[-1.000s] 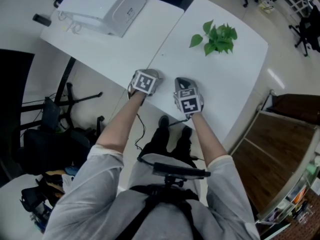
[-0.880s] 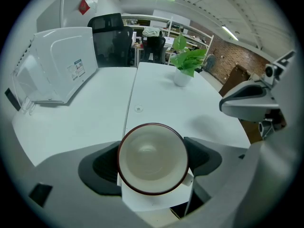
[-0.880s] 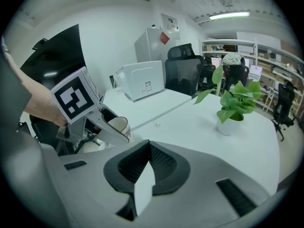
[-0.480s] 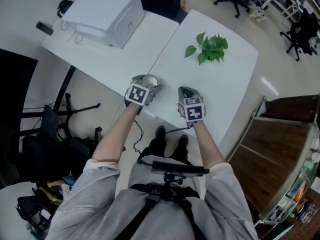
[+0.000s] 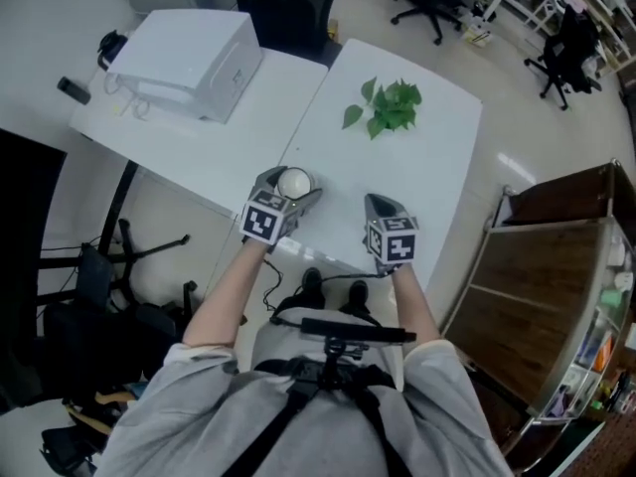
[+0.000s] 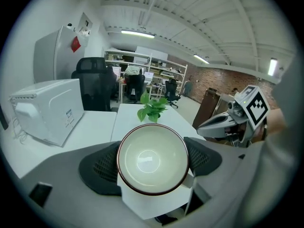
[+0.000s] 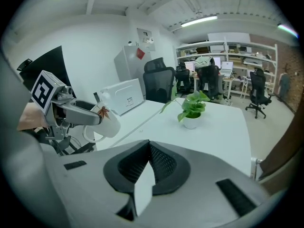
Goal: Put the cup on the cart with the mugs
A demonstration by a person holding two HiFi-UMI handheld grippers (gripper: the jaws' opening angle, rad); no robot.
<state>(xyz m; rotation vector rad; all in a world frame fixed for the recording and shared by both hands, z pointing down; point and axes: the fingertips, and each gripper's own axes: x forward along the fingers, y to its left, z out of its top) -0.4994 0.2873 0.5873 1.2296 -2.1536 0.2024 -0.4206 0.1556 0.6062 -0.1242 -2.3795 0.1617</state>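
The left gripper [image 5: 291, 189] is holding its jaws wide around the cup [image 6: 152, 159], both pads pressing on its sides, mouth facing up and empty inside. Compared with a second ago it is riding higher: the cup was tucked down at the near edge of the table [image 5: 437, 172], and now it is hanging clear of the tabletop, handle dangling free as the right gripper view is showing. The right gripper [image 7: 148, 148] is travelling alongside with its jaws closed together and nothing in them. Further out, the plant [image 5: 386, 107] and the white box [image 5: 184, 63] are sitting untouched, while more of the wood-shelved cart [image 5: 542, 266] is sliding into the right of the head view; whether mugs are standing on it is not showing from here. So the pick-up is looking done and the carry is beginning, with the cup well apart from the cart and the swing to the right yet to come.
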